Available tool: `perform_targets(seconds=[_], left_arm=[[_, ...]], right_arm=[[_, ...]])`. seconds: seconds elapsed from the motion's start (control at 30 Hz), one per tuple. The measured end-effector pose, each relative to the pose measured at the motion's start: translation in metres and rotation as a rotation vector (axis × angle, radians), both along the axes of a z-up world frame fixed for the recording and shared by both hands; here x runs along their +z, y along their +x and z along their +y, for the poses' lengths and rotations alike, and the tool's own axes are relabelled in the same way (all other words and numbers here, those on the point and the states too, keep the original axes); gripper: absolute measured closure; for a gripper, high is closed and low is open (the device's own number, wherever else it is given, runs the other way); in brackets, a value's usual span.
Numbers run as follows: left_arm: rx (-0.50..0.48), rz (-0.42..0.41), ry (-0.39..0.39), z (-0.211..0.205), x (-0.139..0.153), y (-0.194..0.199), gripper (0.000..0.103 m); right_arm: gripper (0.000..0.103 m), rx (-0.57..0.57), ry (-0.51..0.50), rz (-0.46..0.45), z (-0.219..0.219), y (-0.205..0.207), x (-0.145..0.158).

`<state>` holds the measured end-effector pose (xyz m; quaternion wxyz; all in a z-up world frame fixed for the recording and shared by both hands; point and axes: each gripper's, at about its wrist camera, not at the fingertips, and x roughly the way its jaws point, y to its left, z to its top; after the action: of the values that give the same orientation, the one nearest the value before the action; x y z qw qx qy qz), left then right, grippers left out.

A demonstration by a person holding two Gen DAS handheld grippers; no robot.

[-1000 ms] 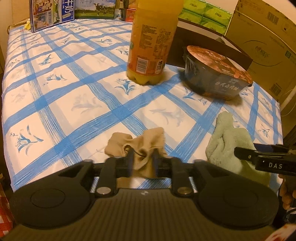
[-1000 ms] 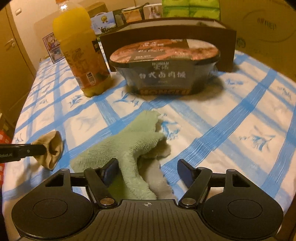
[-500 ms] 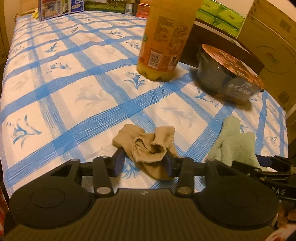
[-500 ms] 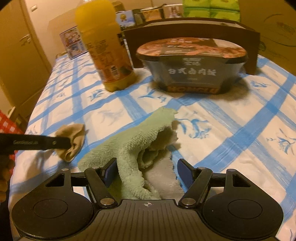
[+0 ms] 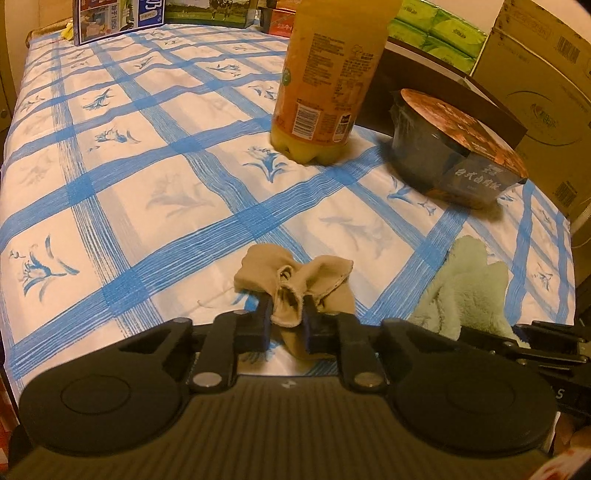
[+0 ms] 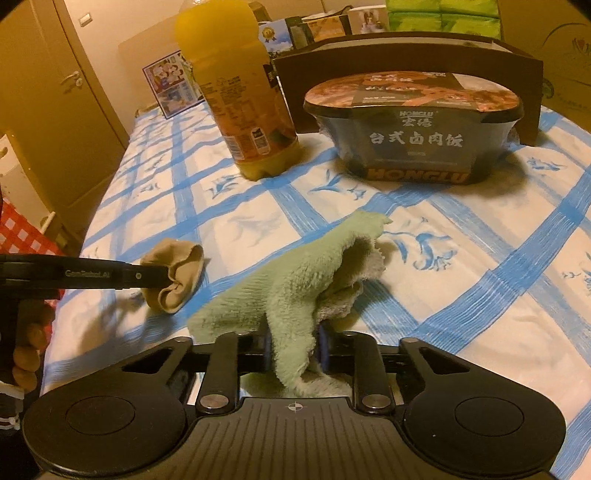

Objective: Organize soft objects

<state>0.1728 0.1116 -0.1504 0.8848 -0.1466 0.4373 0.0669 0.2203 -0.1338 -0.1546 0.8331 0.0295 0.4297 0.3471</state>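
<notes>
Sock [image 5: 295,284], tan and bunched, is pinched between the clenched jaws of the left gripper [image 5: 287,314], near the front edge of the counter [image 5: 147,166]. Just to its right the green towel [image 6: 291,291] is pinched the same way by the right gripper [image 6: 293,347], its fold raised off the cloth. The counter wears a white cloth [image 6: 480,295] with blue checks and blue flower prints. Farther back stand an orange juice bottle [image 5: 325,81] and, to its right, a sealed dark rice bowl [image 6: 413,136], with a dark brown box [image 6: 524,74] behind the bowl. Printed cartons [image 5: 114,18] line the far end. Green tissue packs [image 5: 439,26] and cardboard boxes [image 5: 535,81] stand at the back right. A wooden door [image 6: 77,81] is at the left, under dim yellow light.
</notes>
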Motion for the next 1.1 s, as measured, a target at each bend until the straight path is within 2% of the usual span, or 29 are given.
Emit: perform_targets(seconds=[0.27,0.57,0.83,1.1], left_arm=[[-0.024,-0.009,0.01,-0.002,0.005,-0.004,0.097],[-0.044,-0.024,0.044,0.006,0.016,-0.016,0.097],[-0.055,-0.064,0.127,0.043,0.04,-0.012,0.097],[-0.073,-0.143,0.225,0.095,0.074,0.035,0.097]], right_arm=[[0.087,0.014,0.022,-0.006,-0.002,-0.003,0.009],[0.088,0.008,0.077,-0.014,-0.016,-0.002,0.038],[0.088,-0.017,0.141,-0.036,-0.026,0.018,0.074],[0.088,-0.043,0.204,-0.102,-0.03,0.067,0.123]])
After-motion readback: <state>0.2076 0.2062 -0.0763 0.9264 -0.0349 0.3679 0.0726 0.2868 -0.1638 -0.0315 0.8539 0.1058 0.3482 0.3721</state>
